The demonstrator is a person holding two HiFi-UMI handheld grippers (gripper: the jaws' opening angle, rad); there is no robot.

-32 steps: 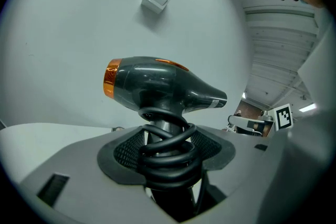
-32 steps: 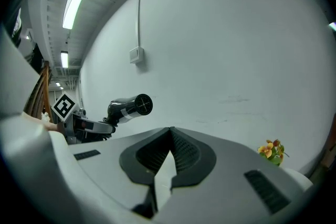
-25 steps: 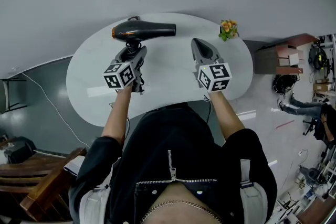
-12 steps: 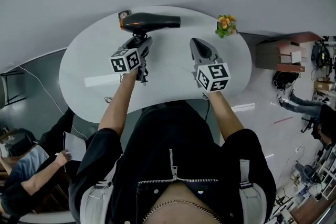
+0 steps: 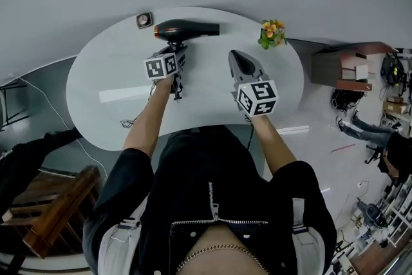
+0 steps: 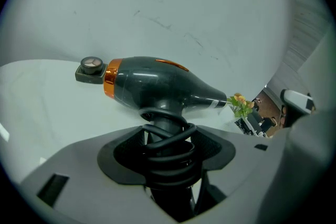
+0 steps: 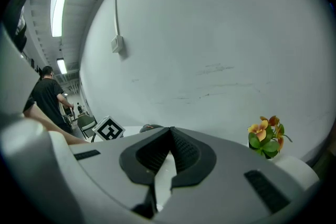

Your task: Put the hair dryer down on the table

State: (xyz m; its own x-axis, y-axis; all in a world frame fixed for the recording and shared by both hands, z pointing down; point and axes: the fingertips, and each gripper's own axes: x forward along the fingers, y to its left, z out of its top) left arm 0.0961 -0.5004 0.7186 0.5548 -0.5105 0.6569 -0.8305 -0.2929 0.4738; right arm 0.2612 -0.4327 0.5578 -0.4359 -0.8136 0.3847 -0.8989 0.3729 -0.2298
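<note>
Left gripper [image 5: 175,53] has the hair dryer [image 5: 187,29] pinched by its handle (cord coiled round it) over the table [image 5: 212,106], right gripper [image 5: 235,57] just pressed together.

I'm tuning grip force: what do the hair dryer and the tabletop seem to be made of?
The hair dryer looks like hard plastic: dark, glossy shell with soft highlights. Its orange band shines like metallic coating. The table has a smooth white semi-gloss top reflecting a bright strip; laminate or stone, can't tell.
</note>
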